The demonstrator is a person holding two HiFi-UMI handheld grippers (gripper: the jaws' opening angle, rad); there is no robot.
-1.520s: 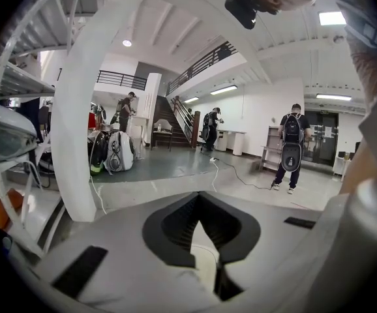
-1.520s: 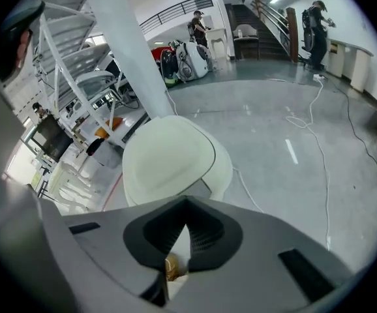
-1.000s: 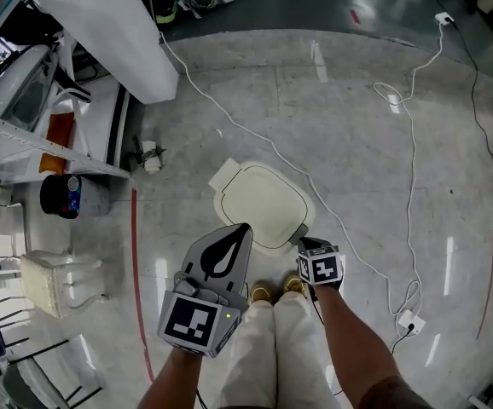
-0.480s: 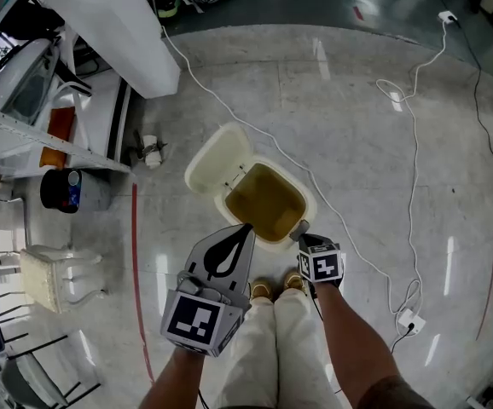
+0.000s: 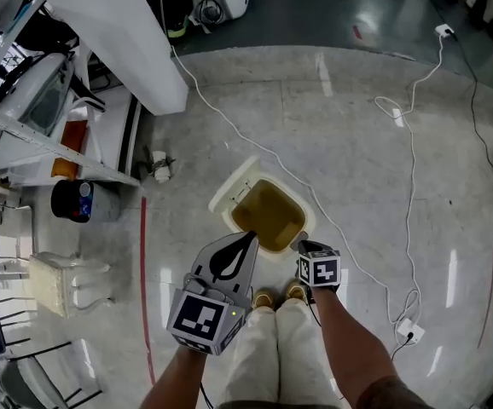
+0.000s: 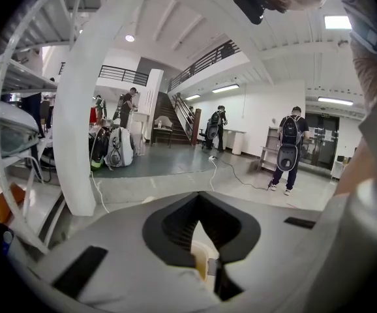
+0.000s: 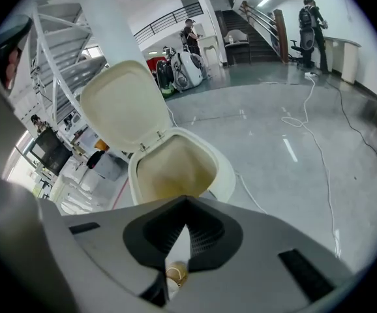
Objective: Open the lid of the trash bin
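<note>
Lid [image 7: 126,106] already stands up behind the cream trash bin [image 5: 268,216] on the floor by the person's feet, so opening looks done; left tool [image 5: 248,237] closed, holding nothing, near bin's front edge; right tool [image 5: 301,242] closed, empty, at its front corner; polished grey floor [image 5: 357,143], white cables [image 5: 413,186]; open hall, staircase [image 6: 182,109].

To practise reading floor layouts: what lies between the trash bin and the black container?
A red floor line separates trash bin and black container; head view shows it.
</note>
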